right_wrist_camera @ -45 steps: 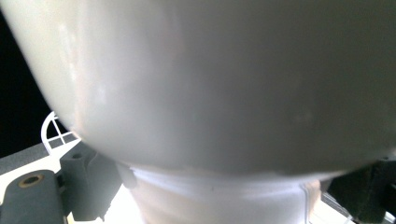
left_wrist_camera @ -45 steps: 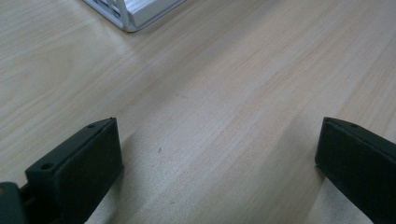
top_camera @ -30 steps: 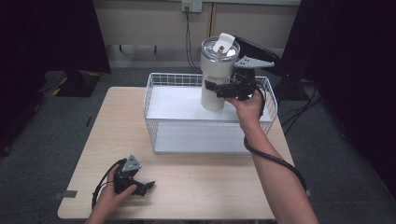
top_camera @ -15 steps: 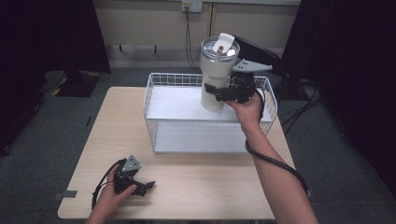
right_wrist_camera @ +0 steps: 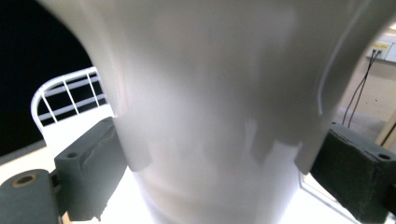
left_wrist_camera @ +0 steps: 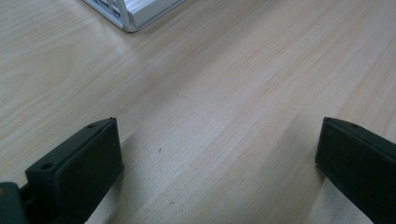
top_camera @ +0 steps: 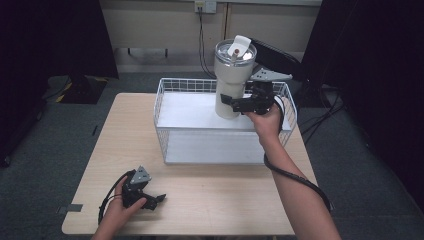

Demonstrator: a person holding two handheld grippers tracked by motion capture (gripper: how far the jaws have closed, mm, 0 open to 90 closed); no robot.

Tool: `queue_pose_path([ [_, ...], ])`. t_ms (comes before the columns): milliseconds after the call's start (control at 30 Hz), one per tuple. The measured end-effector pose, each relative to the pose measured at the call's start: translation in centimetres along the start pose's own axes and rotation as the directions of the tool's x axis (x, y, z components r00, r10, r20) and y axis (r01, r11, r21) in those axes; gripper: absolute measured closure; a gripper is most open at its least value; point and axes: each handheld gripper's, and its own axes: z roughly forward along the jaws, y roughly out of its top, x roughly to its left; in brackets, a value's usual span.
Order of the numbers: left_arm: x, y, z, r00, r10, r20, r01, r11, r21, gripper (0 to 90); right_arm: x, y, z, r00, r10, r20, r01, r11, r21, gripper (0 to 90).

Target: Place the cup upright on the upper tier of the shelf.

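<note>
A tall white tumbler (top_camera: 232, 82) with a flip lid stands upright over the white floor of a wire basket (top_camera: 162, 107). My right gripper (top_camera: 239, 104) is shut on its lower body, one jaw pressed against each side. In the right gripper view the tumbler (right_wrist_camera: 210, 84) sits between both pads (right_wrist_camera: 91, 168) of the right gripper (right_wrist_camera: 210, 163); its base is hidden. My left gripper (top_camera: 151, 199) rests on the wooden table (top_camera: 225, 200) near the front left edge. Its jaws stand wide apart, the left gripper (left_wrist_camera: 219, 154) holding nothing.
The white wire basket takes up the back half of the table; its corner (left_wrist_camera: 128, 14) shows in the left gripper view. A black cable (top_camera: 295, 177) trails along the right forearm. Dark curtains and a wall socket lie behind the table.
The right gripper and the tumbler have sunk slightly lower into the basket. The left gripper has not moved.
</note>
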Motion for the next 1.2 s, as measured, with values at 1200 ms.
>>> queue_pose_path([
  [1200,0.0,0.0,0.0,1.0,0.004,0.0,-0.004,1.0,0.004,0.0,2.7,-3.5,-5.3,0.9918,-0.078,-0.101,0.084,0.995,0.057,8.8],
])
